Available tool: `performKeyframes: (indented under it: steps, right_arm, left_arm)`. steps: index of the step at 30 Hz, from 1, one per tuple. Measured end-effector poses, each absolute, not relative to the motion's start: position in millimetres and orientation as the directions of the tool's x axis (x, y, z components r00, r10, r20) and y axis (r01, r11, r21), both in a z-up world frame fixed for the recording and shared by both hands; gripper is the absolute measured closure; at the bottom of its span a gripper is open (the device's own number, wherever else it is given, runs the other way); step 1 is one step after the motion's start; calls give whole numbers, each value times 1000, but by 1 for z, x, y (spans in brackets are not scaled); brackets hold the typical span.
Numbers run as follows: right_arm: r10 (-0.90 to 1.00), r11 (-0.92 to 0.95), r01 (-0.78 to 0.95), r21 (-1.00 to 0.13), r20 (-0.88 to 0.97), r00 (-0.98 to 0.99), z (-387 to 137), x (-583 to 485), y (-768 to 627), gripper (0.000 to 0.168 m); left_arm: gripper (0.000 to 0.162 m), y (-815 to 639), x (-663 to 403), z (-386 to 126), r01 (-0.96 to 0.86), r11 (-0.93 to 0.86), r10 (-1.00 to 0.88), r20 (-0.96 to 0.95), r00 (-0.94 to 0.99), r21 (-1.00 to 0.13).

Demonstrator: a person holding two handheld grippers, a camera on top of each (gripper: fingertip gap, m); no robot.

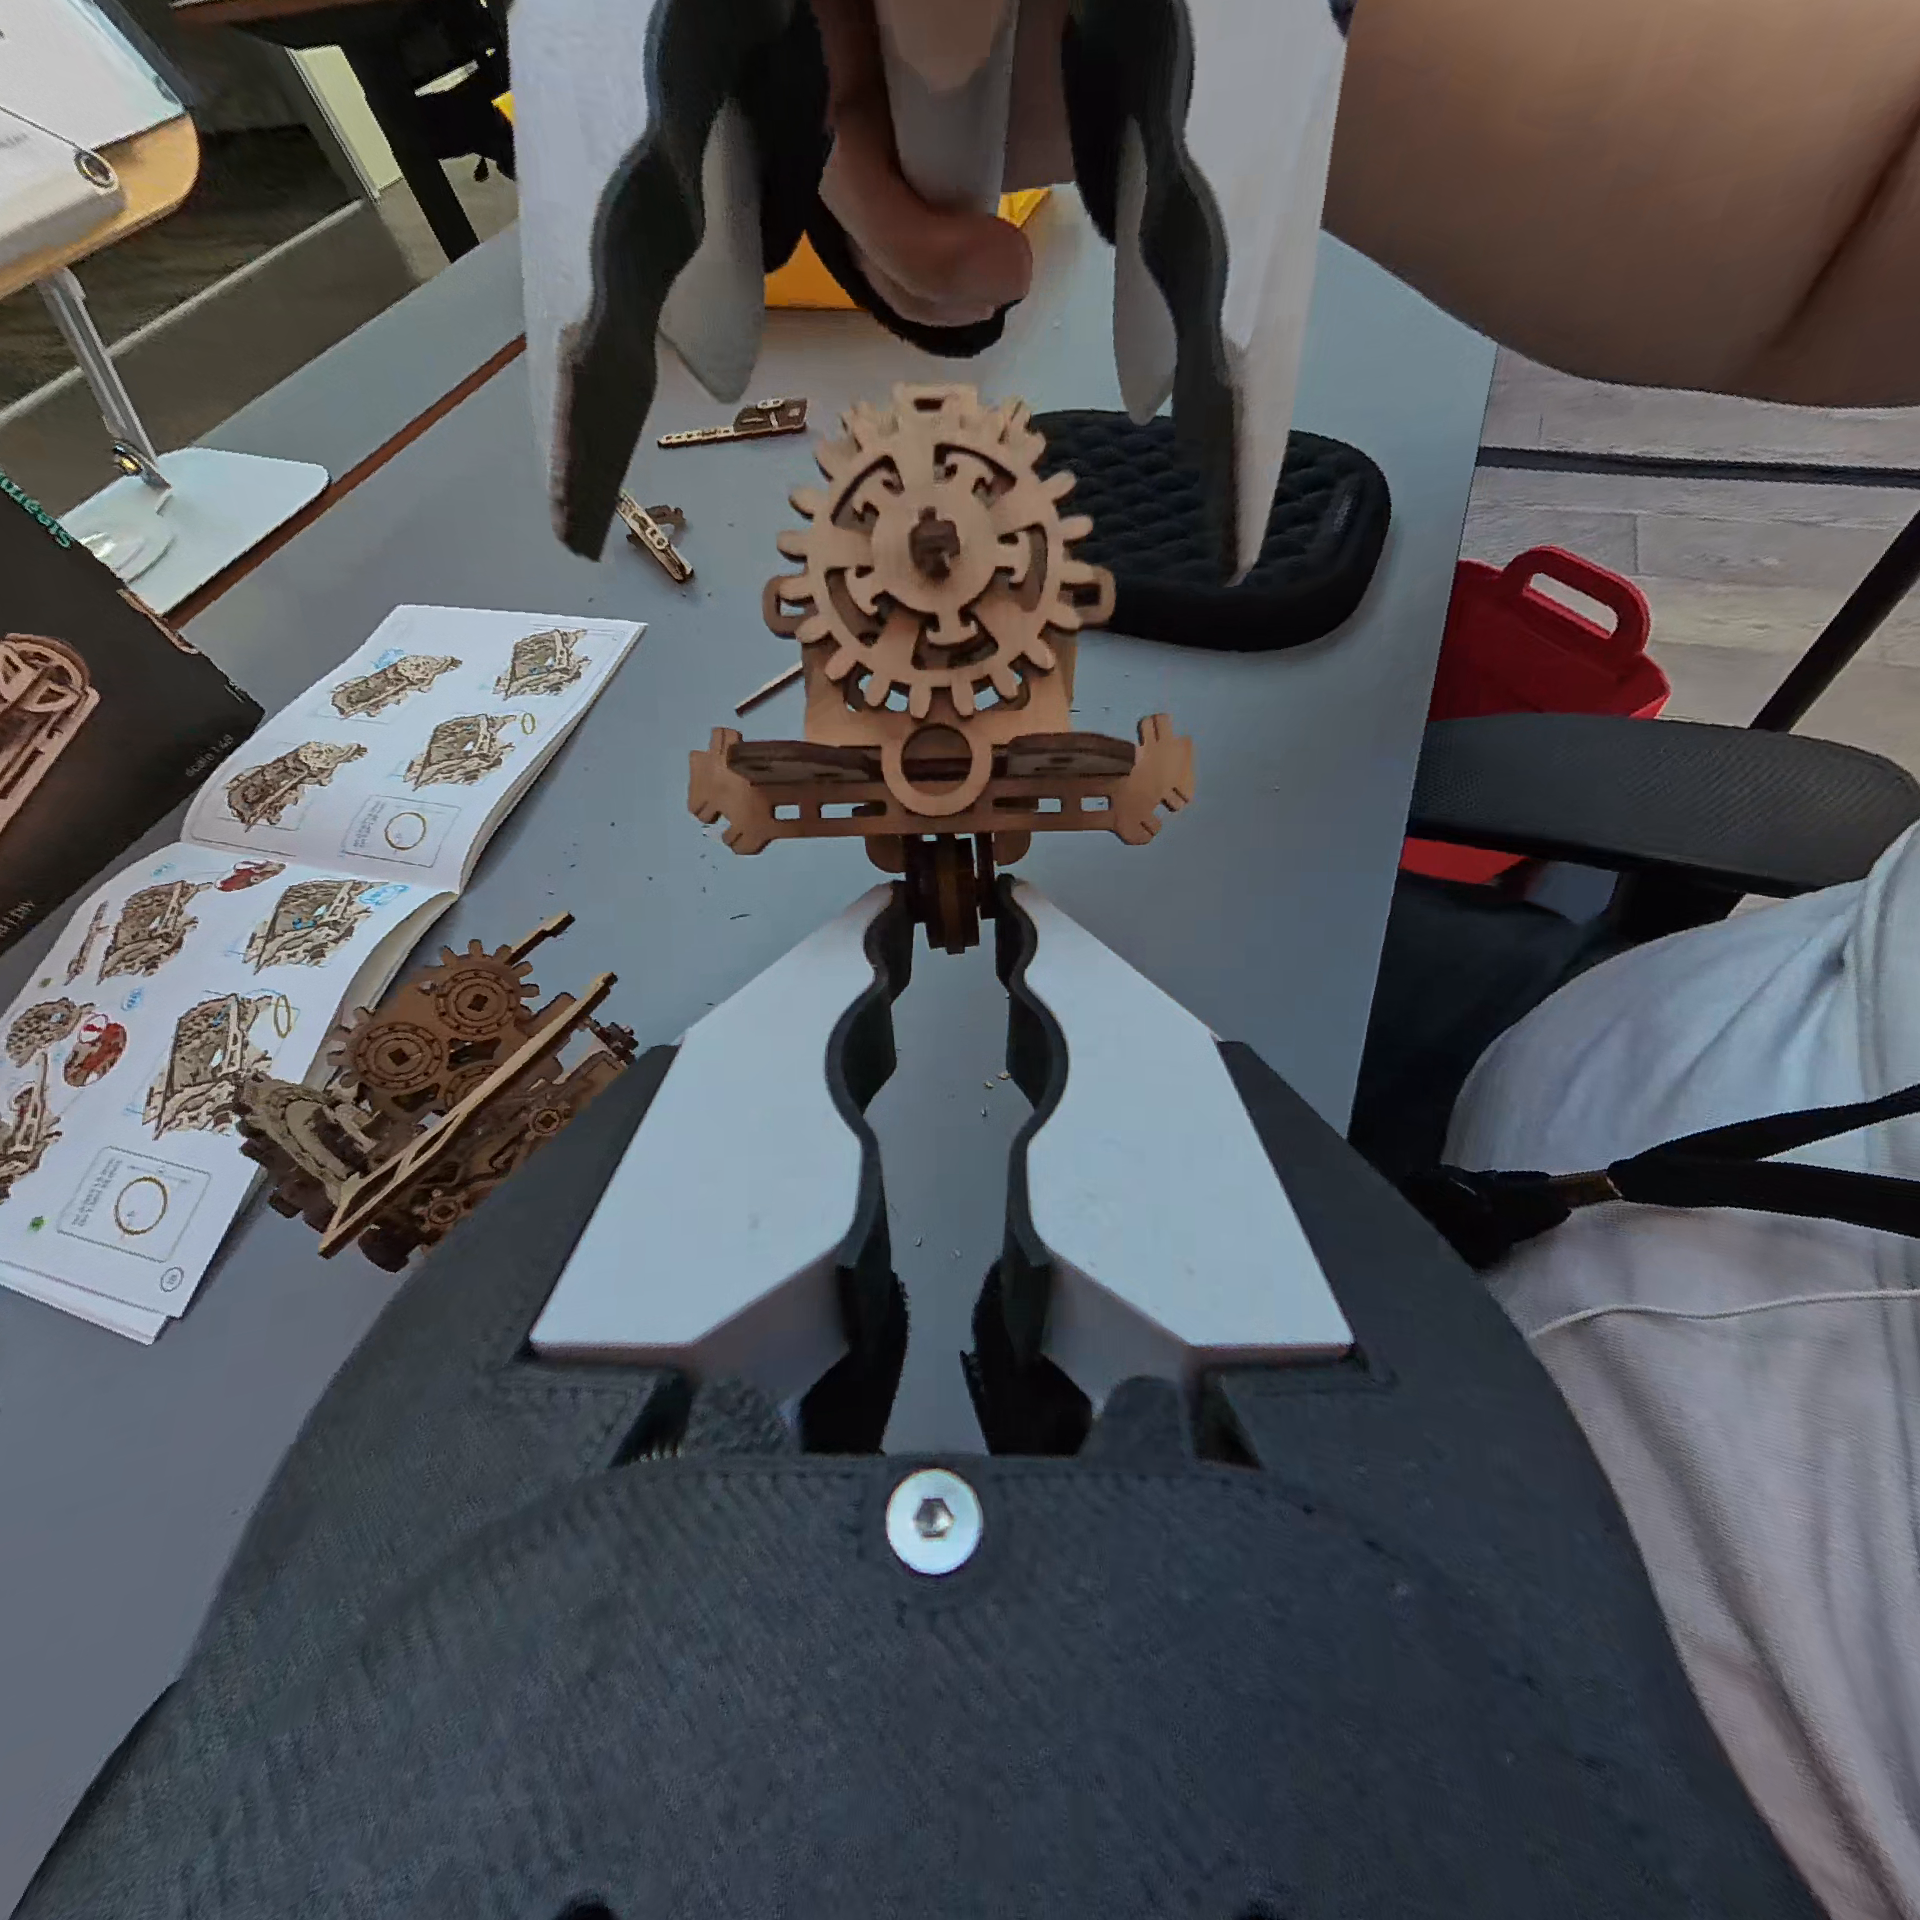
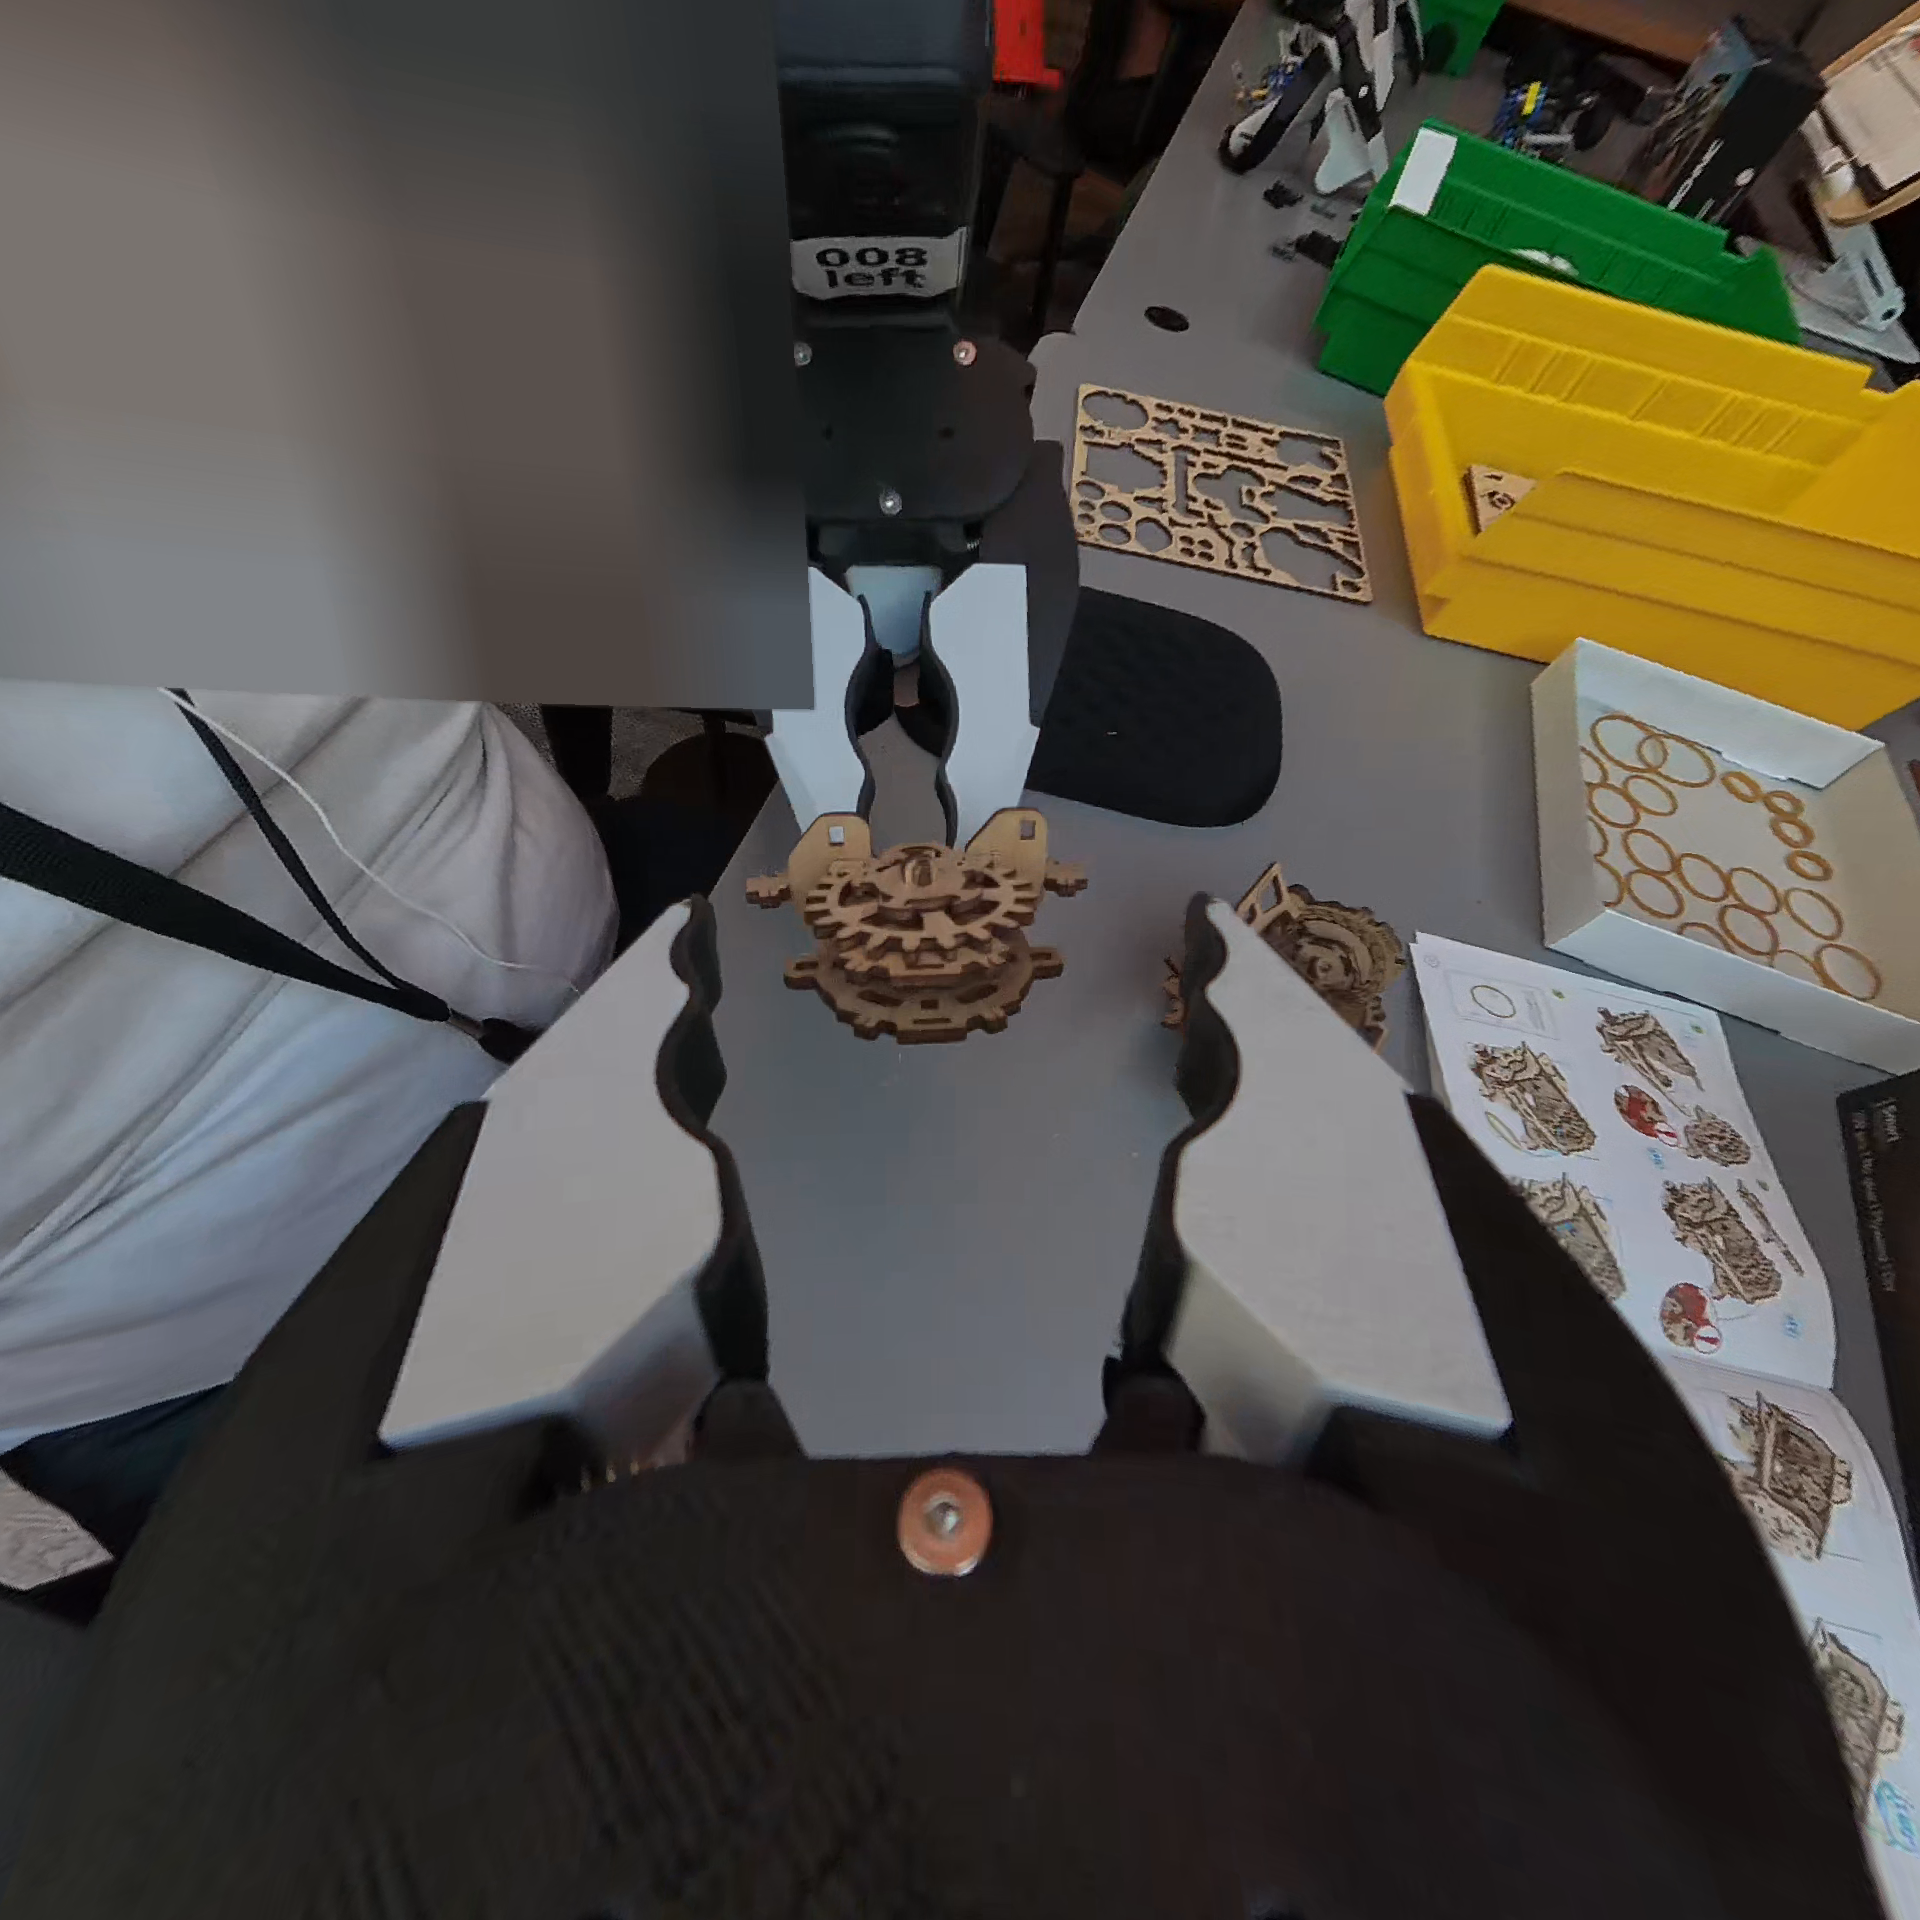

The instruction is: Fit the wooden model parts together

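Observation:
My left gripper (image 1: 948,902) is shut on the lower edge of a wooden gear assembly (image 1: 935,623), a toothed wheel on a plate with a crossbar, held above the grey table (image 1: 1299,831). The same assembly (image 2: 914,935) shows in the right wrist view, held by the left gripper (image 2: 906,831) from the far side. My right gripper (image 2: 948,925) is open and empty, its fingers on either side of the assembly but short of it; it also shows from the front in the left wrist view (image 1: 904,520). A larger built wooden model (image 1: 436,1091) lies on the table, left of my left gripper.
An open instruction booklet (image 1: 312,883) and a dark box (image 1: 94,707) lie left. A black quilted pad (image 1: 1226,520) lies beyond the assembly. A punched-out wooden sheet (image 2: 1216,488), yellow (image 2: 1662,488) and green bins (image 2: 1538,249), and a white tray of rubber rings (image 2: 1714,831) stand right. Loose wooden parts (image 1: 727,426) lie nearby. The tips of one gripper are about 6 centimeters away from the tips of the other.

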State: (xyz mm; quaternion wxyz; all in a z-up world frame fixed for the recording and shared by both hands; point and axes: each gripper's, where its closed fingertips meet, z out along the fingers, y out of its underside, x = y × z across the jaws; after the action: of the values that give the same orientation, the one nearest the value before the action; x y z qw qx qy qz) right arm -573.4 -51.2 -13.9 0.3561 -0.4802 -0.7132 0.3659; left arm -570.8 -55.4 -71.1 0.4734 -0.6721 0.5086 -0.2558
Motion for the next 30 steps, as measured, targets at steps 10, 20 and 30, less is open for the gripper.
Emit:
performKeyframes:
  steps: [10,20,30]
  right_arm:
    - [921,370,452,-812,258,-290,-32,-563,-53,114]
    - [932,325,449,-832,201,-303,-35,-560,-54,113]
    - [939,296,429,-854,177,-295,-33,-561,-53,113]
  left_arm:
    - [148,-57,-566,-75,-435,-34,-930,-131,344,-900]
    - [148,-57,-564,-78,-449,-21,-934,-143,327,-893]
    - [148,-57,-564,-77,-453,-16,-937,-144,317,-892]
